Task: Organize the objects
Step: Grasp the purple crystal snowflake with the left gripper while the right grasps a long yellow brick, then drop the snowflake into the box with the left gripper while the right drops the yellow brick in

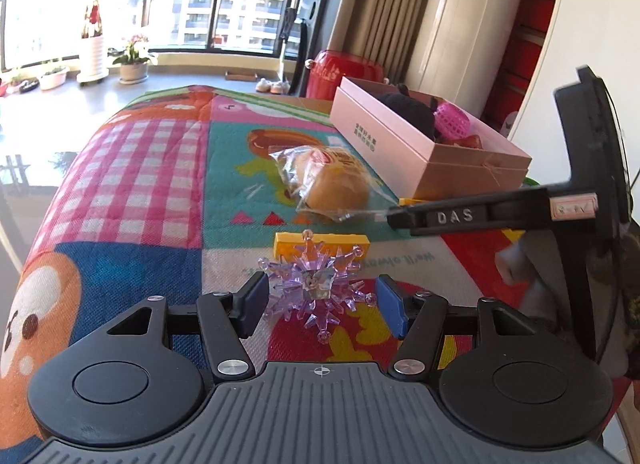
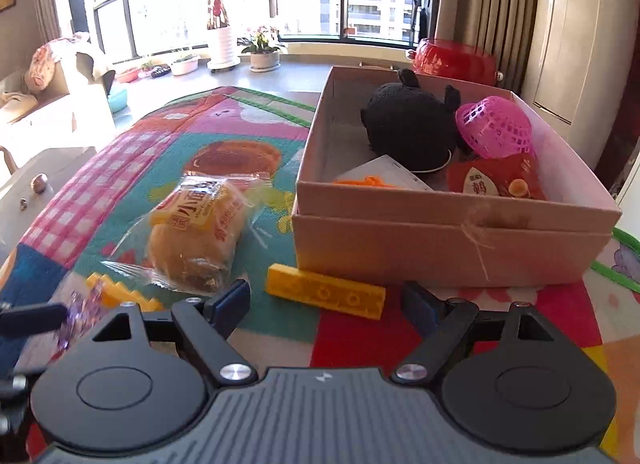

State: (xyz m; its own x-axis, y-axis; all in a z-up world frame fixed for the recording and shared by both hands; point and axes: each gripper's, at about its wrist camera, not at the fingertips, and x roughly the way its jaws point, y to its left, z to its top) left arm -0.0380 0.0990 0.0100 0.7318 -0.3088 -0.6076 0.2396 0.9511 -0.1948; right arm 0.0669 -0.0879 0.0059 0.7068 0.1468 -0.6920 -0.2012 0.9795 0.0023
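A clear purple spiky ball (image 1: 318, 288) lies on the colourful mat between the fingers of my open left gripper (image 1: 322, 302); the left pad looks close to its spikes, the right pad apart. A yellow brick (image 1: 320, 245) lies just beyond it. A wrapped bread bun (image 1: 334, 184) lies further off. My right gripper (image 2: 326, 310) is open and empty, with another yellow brick (image 2: 326, 291) just ahead of its fingers, in front of the pink box (image 2: 448, 240). The bun (image 2: 196, 236) lies to its left. The purple ball (image 2: 78, 314) shows at far left.
The pink box (image 1: 400, 144) holds a black plush toy (image 2: 408, 124), a pink plastic ball (image 2: 496, 128), a red snack packet (image 2: 496, 180) and a white card with orange bits (image 2: 380, 178). The right gripper's body (image 1: 500, 216) crosses the left view. The mat's (image 1: 132, 168) edge drops at left.
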